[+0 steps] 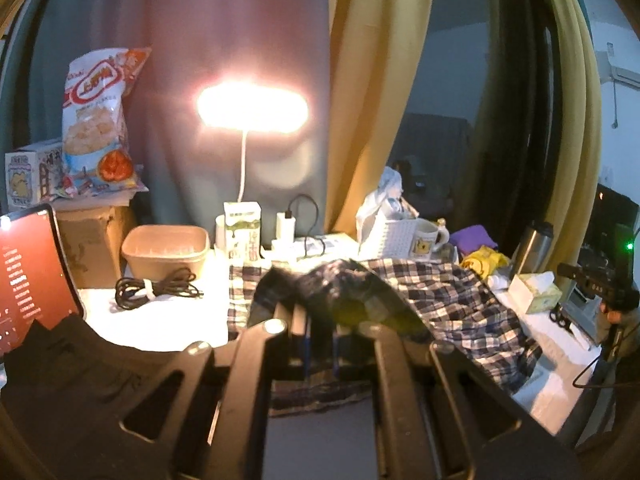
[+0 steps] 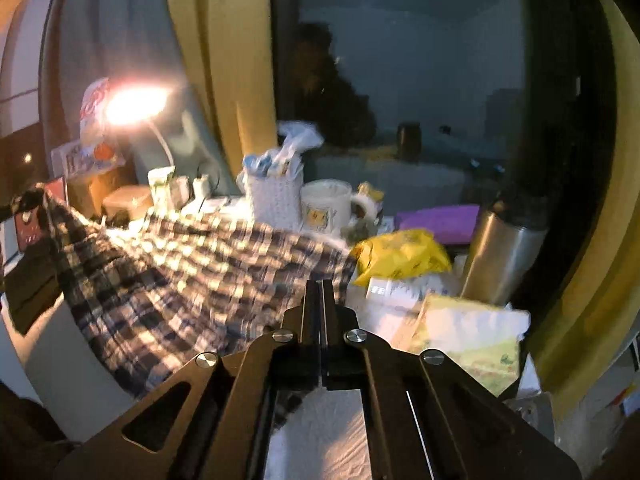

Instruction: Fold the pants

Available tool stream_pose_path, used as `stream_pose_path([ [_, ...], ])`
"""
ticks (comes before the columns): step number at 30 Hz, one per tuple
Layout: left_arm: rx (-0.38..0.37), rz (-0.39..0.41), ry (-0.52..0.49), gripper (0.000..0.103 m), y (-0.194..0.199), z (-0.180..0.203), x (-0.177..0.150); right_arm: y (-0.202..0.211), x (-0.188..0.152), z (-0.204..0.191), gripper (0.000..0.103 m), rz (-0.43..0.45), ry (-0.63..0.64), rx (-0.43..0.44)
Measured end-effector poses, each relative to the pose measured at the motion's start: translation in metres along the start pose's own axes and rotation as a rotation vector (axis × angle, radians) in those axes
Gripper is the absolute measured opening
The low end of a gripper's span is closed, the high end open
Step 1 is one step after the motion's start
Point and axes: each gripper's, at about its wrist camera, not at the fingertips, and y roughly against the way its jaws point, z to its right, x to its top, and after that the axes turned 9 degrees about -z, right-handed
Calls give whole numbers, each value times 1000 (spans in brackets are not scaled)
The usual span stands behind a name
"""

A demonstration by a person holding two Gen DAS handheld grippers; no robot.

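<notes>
The plaid pants (image 1: 452, 300) lie spread across the white table, dark blue and white check. My left gripper (image 1: 320, 320) is shut on a bunched fold of the pants and holds it lifted above the table. In the right wrist view the pants (image 2: 180, 280) stretch from the upper left down to my right gripper (image 2: 319, 286). Its jaws are pressed together on the cloth's right edge, raised off the table. The left gripper shows dimly at the far left (image 2: 28, 216), holding the other end.
A lit desk lamp (image 1: 252, 108), a tan tub (image 1: 166, 248), a coiled cable (image 1: 154, 286) and a milk carton (image 1: 242, 230) stand behind the pants. A mug (image 2: 326, 204), yellow bag (image 2: 404, 254), steel flask (image 2: 500, 256) and tissue box (image 2: 468, 340) crowd the right.
</notes>
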Motion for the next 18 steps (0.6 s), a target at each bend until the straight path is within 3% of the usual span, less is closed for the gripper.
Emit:
stream_pose_path([
  [3, 3, -24, -1, 6, -6, -1, -5, -17, -12, -6, 9, -89, 12, 56],
  [5, 8, -38, -4, 6, -9, -1, -9, -28, -23, -15, 54, -149, 32, 60],
  [6, 13, -47, -2, 6, -10, -2, -11, -33, -30, -20, 59, -172, 36, 72],
  [16, 25, -74, -12, 6, -11, -2, -14, -46, -67, -51, 59, -270, 120, 119],
  [18, 25, -74, -12, 6, -11, 0, -15, -51, -72, -55, 54, -288, 130, 132],
])
